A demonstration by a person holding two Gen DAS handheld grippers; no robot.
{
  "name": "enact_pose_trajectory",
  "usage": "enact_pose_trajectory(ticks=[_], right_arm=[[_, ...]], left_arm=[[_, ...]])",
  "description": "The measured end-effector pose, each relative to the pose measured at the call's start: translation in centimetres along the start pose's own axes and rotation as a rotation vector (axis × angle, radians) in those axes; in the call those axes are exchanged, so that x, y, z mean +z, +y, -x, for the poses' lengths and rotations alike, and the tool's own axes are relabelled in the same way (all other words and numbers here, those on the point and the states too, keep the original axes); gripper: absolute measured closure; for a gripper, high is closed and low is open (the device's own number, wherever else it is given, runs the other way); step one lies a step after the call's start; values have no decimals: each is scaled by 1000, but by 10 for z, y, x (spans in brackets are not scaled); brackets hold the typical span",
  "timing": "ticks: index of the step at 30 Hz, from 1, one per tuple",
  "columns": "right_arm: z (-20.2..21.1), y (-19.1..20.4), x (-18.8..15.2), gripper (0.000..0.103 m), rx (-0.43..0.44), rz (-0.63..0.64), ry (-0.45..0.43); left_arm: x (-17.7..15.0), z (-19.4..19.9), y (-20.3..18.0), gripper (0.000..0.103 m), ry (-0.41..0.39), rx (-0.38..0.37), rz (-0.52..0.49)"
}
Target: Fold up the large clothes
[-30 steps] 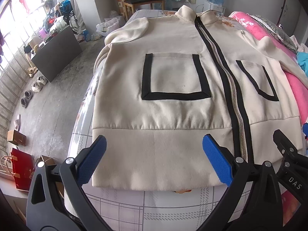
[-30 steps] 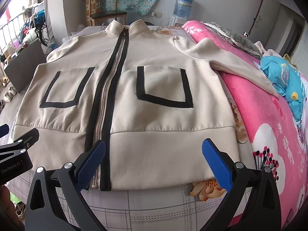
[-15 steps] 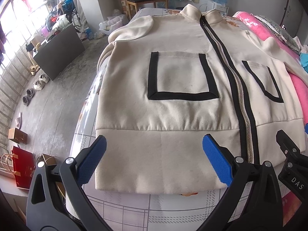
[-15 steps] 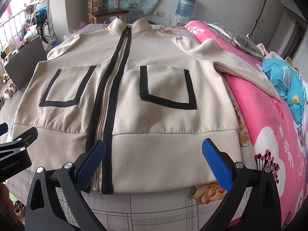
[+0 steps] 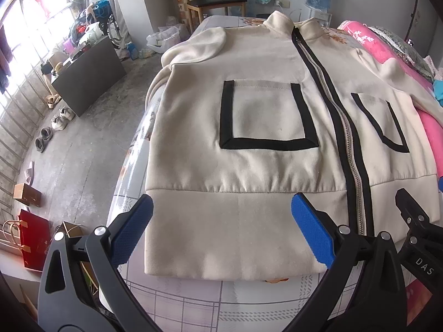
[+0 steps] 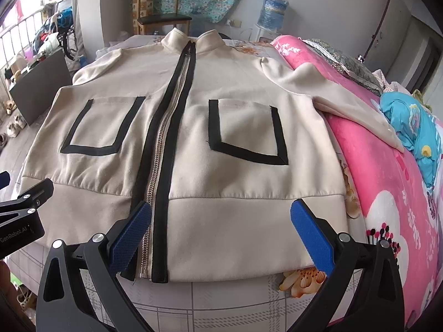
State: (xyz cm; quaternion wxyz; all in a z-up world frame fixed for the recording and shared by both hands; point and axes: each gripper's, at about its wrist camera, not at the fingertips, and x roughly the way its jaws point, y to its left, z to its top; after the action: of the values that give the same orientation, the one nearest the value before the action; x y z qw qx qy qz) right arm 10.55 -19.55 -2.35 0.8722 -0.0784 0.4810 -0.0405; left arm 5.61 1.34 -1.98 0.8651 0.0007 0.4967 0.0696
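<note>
Cream fabric fills both views: a zipped jacket is spread front up on the bed, collar far, hem near. At the far left its left sleeve is seen bunched at the shoulder, near the bed's edge. The left gripper is held over the hem on that side, jaws spread wide, nothing between the blue pads; whether they touch the cloth cannot be told. Further right runs the black-edged zip, closed from collar to hem, with a black-trimmed pocket on each side of it. The right gripper is likewise held wide open and empty above the hem, its left pad just beside the zip. At the far right the other sleeve is laid out across a pink blanket.

No fold is seen yet, so the opening step is judged to be in hand: an approach for a first grasp. The next move is thought to call for each gripper to be lowered and closed on cloth, at the hem or a sleeve, with both layers pinched together. Care would be needed so that the zip stays straight as the cloth is lifted.
</note>
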Motion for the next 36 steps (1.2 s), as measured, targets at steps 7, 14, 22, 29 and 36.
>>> enact_pose_trajectory(ticks=[7, 14, 22, 29, 36], right_arm=[[0, 0, 3, 5, 9, 0, 0], [0, 0, 4, 5, 15, 2, 0], [1, 1, 4, 5, 13, 2, 0], [0, 2, 5, 5, 13, 2, 2], [0, 3, 6, 5, 9, 5, 2]], left_arm=[[2, 4, 3, 7, -4, 8, 8], [3, 6, 6, 7, -2, 12, 18], [3, 6, 7, 7, -4, 12, 18], [3, 6, 7, 7, -3, 14, 18], [4, 5, 11, 7, -2, 17, 18]])
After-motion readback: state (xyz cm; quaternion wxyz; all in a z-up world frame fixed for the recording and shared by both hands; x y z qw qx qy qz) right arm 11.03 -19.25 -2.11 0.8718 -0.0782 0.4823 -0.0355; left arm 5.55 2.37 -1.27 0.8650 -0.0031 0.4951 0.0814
